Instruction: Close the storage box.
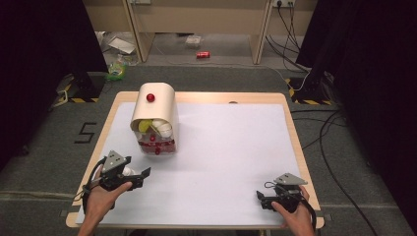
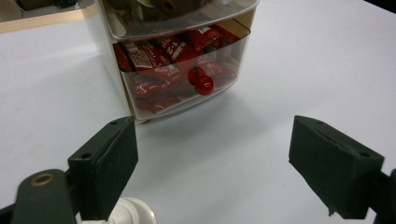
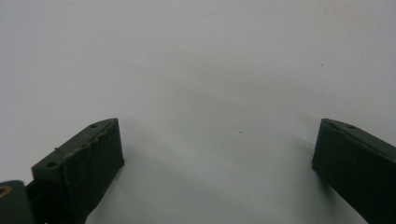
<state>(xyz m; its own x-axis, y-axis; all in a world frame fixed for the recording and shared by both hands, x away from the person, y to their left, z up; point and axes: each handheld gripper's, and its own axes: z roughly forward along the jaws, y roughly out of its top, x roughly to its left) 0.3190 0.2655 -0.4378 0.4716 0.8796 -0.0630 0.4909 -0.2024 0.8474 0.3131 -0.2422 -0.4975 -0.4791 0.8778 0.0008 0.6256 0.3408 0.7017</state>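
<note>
Both of my claws sit at the near edge of the table point(image 1: 290, 142), one in each hand. From above I see the left claw point(image 1: 140, 173) low on the left, its jaws spread apart and holding nothing; in the left gripper view the left claw's jaws frame a bare stretch of white tabletop, with a small white round object point(image 2: 135, 212) just beside the left jaw. Ahead of them stands a small drawer box point(image 1: 153, 120) with a cream curved top and a red knob point(image 1: 150, 97) on it. Its clear lower drawer point(image 2: 187, 74) is packed with red packets point(image 2: 149, 65) and has a red ball handle point(image 2: 204, 85). The upper part holds yellow and white things I cannot identify. My right claw point(image 1: 261, 200) rests well apart at the near right, jaws likewise wide and empty over plain white surface.
</note>
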